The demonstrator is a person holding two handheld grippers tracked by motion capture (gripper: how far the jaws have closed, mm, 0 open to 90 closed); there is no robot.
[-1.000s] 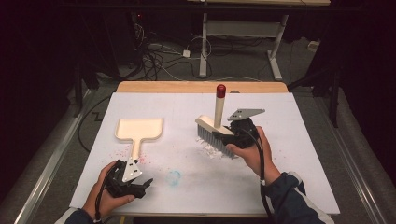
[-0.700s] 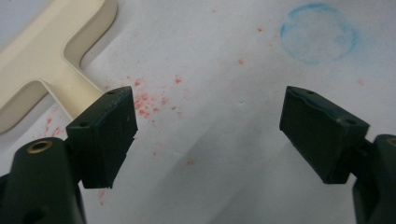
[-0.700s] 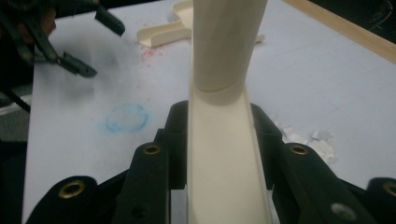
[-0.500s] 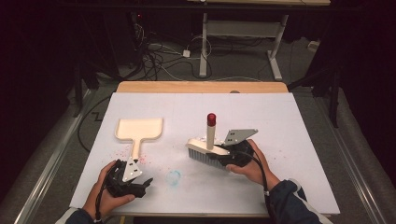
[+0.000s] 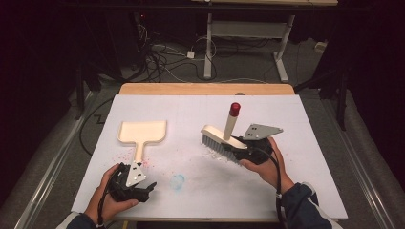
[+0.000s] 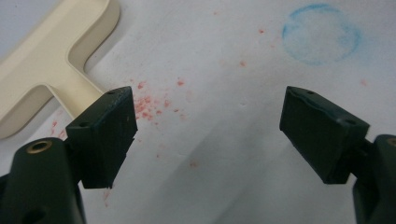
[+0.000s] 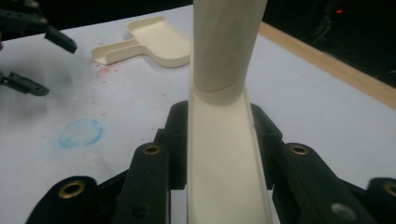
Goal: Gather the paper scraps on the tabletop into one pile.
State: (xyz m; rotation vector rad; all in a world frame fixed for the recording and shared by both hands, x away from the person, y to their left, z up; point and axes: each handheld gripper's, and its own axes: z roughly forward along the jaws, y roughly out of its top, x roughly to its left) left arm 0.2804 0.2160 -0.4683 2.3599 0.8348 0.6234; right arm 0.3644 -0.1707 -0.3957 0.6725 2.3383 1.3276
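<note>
A: What is hard to make out here?

B: In the right gripper view the brush (image 7: pixel 224 93) runs out of frame at the top and bottom, so its bristles and red cap are cut off there. The right gripper (image 7: pixel 219 135) has its fingers clenched on the cream brush body, one pad on each side.

A: And from above?

B: In the high view the brush (image 5: pixel 224 138) is tilted, bristles down on the white desk (image 5: pixel 315 143) right of the middle, red-tipped handle pointing up and away. The right gripper (image 5: pixel 246 151) is partly covered by its grey plate and the person's hand, so the pads themselves are hidden there.

A: The other hand?

B: The left gripper (image 5: pixel 145 188) sits near the front left corner of the desk. In its own view the left gripper (image 6: pixel 210 135) has its fingers released, wide apart, with nothing between them. The cream dustpan (image 6: pixel 51 65) is cut off at the upper left there, its handle just beside the left pad. Red crumbs (image 6: pixel 149 105) are scattered between, and a faint blue ring (image 6: pixel 321 35) lies further off.

A: Any writing or labels?

B: None that can be read.
</note>
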